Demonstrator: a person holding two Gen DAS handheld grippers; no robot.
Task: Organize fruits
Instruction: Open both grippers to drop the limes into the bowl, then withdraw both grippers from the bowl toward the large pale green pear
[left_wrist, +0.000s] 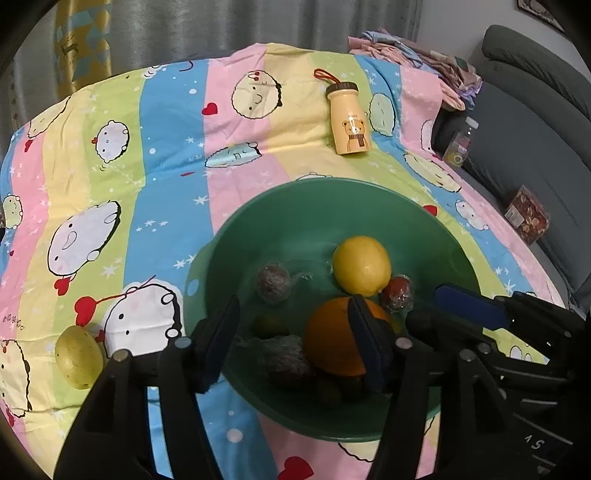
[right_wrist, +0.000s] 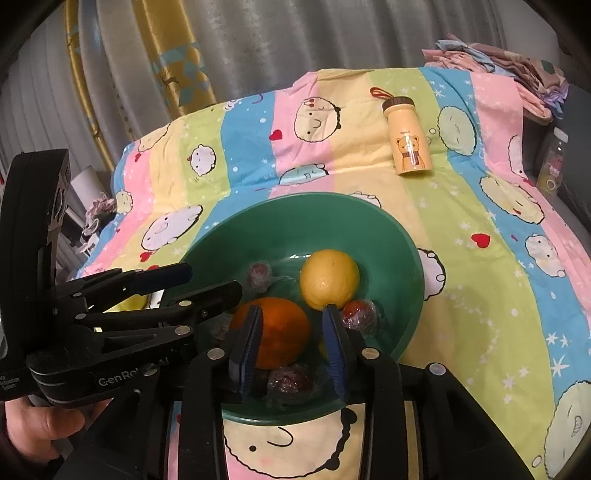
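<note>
Item 1, green bowl (left_wrist: 258, 221): centre of the patterned bedspread (left_wrist: 166, 147), holding a lemon (left_wrist: 361, 265), an orange (left_wrist: 332, 343) and several small film-wrapped fruits (left_wrist: 272, 282).

Item 2, yellow-green fruit (left_wrist: 78, 356): the one piece I see outside the bowl, lying on the cloth near and to the left of it, long axis roughly upright in my left wrist view, tilted slightly.

Item 3, left gripper (left_wrist: 291, 343): over the near part of the bowl, jaws apart, nothing pinched.

Item 4, right gripper (right_wrist: 291, 349): also over the bowl, jaws apart by a narrower gap, orange seen between them, pads not pressing it as far as I can tell.

Item 5, bear-print bottle (left_wrist: 349, 118): far side, well apart.

Judgement: the stray fruit lies left of my left gripper, so that hand is the nearer one for the next pick.
</note>
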